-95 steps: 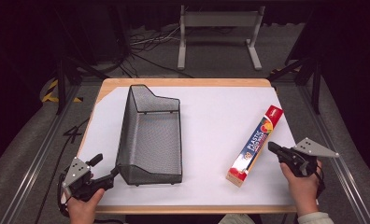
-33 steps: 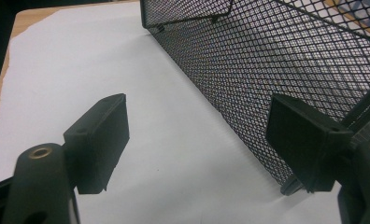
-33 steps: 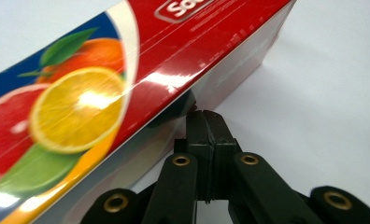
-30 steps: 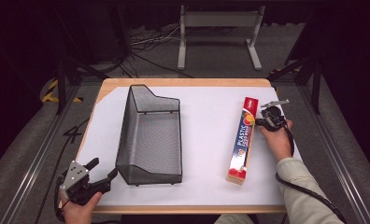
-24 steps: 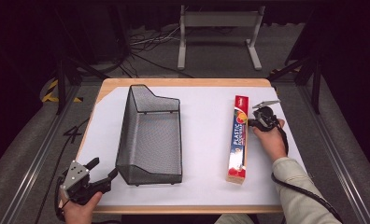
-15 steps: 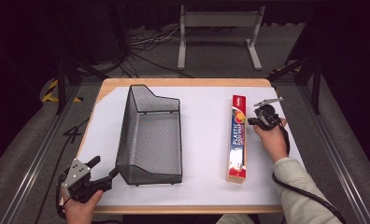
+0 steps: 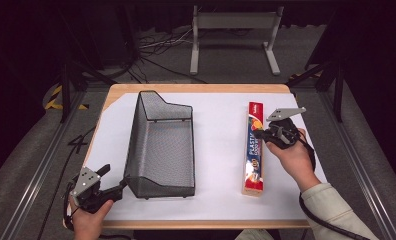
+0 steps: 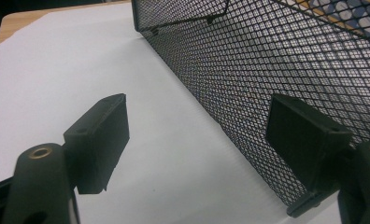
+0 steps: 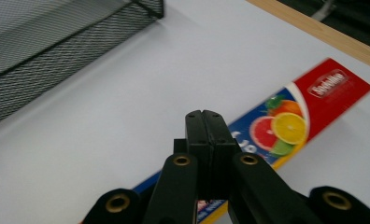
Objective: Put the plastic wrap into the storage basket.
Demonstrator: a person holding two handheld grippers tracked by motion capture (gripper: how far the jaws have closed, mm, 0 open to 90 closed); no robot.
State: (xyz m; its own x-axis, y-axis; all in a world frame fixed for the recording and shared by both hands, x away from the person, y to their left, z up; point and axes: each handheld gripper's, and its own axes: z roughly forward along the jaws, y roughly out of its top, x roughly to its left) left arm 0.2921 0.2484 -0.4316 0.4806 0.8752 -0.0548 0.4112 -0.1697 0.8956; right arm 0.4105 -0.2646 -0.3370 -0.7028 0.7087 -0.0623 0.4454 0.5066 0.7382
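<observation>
1. Lying lengthwise on the white sheet that covers the counter (image 7: 221, 210), the plastic-wrap box (image 7: 254, 150) sits at about 3 o'clock from the middle, its red end toward 12 o'clock and its other end toward 6 o'clock.
2. The right tool (image 7: 258, 133) has its jaws pressed together with nothing between them; in the right gripper view (image 9: 205, 122) the two black jaws meet flat against each other above the box's printed face.
3. In the high view the right tool's tip is at the box's 3 o'clock edge, near the fruit picture; whether it touches the box I cannot tell.
4. The right hand (image 7: 292, 156) holds that tool from the 4 o'clock side, with the cable trailing toward the counter's near edge.
5. The wire-mesh basket (image 7: 161, 145) stands at about 9 o'clock from the middle, well apart from the box, its taller end toward 12 o'clock.
6. The left tool (image 7: 113, 181) is at 7 o'clock, its jaws spread wide; in the left gripper view (image 8: 197, 144) one jaw is just beside the basket's near corner and the other is over bare paper.
7. The left hand (image 7: 91, 220) grips its tool at the counter's near edge.
</observation>
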